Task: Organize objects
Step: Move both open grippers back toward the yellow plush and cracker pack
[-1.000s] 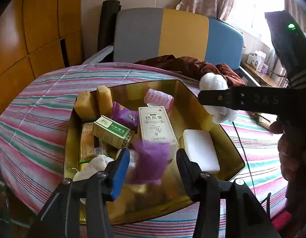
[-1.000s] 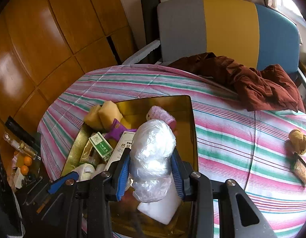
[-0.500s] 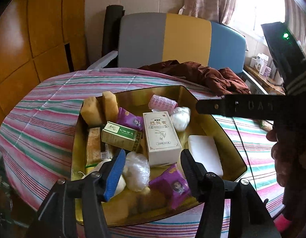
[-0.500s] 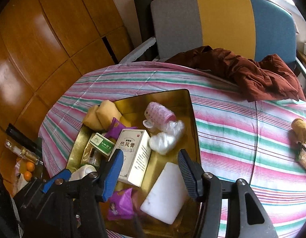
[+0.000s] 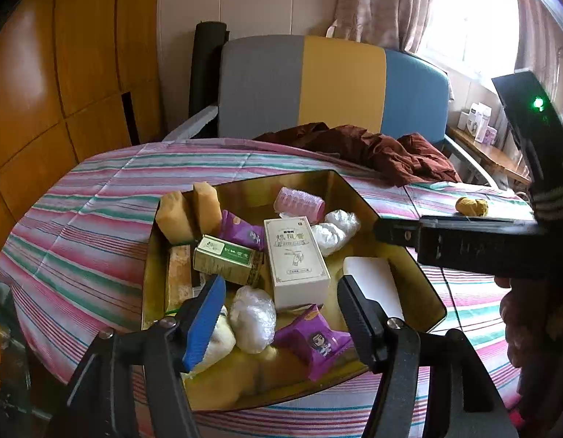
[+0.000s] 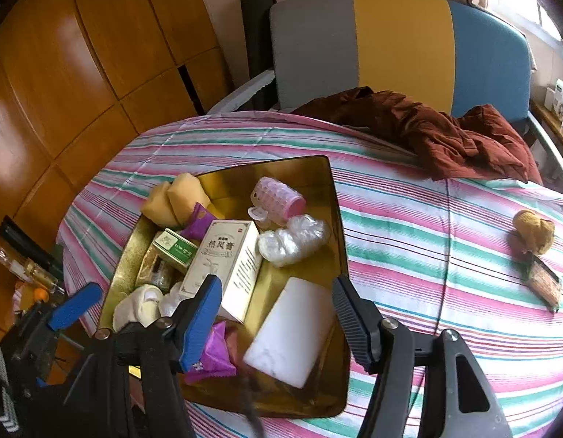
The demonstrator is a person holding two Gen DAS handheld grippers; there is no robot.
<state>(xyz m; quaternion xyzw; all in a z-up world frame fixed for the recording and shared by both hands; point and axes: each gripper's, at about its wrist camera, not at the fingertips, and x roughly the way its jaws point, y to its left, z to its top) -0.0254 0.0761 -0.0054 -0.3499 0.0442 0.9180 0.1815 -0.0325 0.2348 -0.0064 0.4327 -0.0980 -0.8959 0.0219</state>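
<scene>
A gold tray (image 5: pixel 354 189) (image 6: pixel 338 219) sits on the striped tablecloth, holding several items. Among them are a white lettered box (image 5: pixel 296 259) (image 6: pixel 226 262), a pink roller (image 5: pixel 299 204) (image 6: pixel 278 200), a green box (image 5: pixel 225 257) and a white block (image 5: pixel 372 284) (image 6: pixel 292 332). My left gripper (image 5: pixel 281 310) hovers over the tray's near end, jaws opening and empty. A purple packet (image 5: pixel 314 339) lies below it. My right gripper (image 6: pixel 276 310) hangs over the white block, jaws opening and empty. A white plastic wad (image 6: pixel 292 239) (image 5: pixel 334 228) lies beside the roller.
On the cloth to the right of the tray lie a tan wad (image 6: pixel 533 230) (image 5: pixel 471 206) and a small brown pack (image 6: pixel 544 284). A maroon garment (image 6: pixel 427 131) is draped at the table's far edge before a three-coloured chair. A bottle (image 6: pixel 26 266) and oranges sit low at the left.
The left gripper let go of the purple packet and the right let go of the white plastic wad. Both now lie in the tray, and both sets of jaws have widened.
</scene>
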